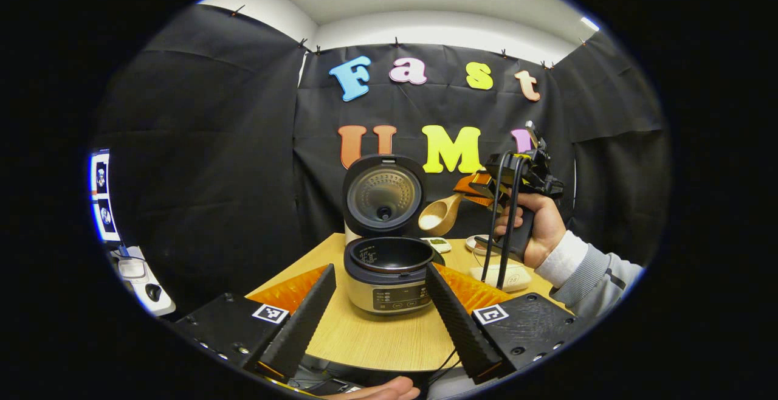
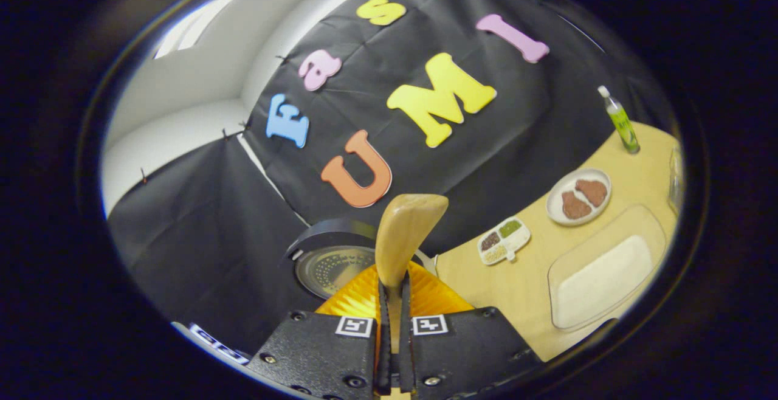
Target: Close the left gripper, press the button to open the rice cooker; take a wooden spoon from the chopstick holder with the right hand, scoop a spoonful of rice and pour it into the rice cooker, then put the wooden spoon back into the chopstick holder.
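The rice cooker (image 1: 389,287) stands on the wooden table (image 1: 377,339) with its lid (image 1: 383,196) raised and the dark inner pot showing. My left gripper (image 1: 380,268) is open, its fingers spread to either side of the cooker's front and well short of it. To the right, a hand holds my right gripper (image 1: 469,188) above the table. It is shut on the handle of the wooden spoon (image 1: 440,214), whose bowl holds white rice and hangs beside the lid, above the pot's right rim. In the right gripper view the spoon (image 2: 404,230) rises from my right gripper (image 2: 394,290), with the lid (image 2: 331,266) behind.
A clear tray of white rice (image 2: 608,272), a plate with brown pieces (image 2: 578,196), a small divided dish (image 2: 503,240) and a green bottle (image 2: 620,120) sit on the table to the right. A white box (image 1: 501,278) lies under the right hand. A screen (image 1: 100,196) stands far left.
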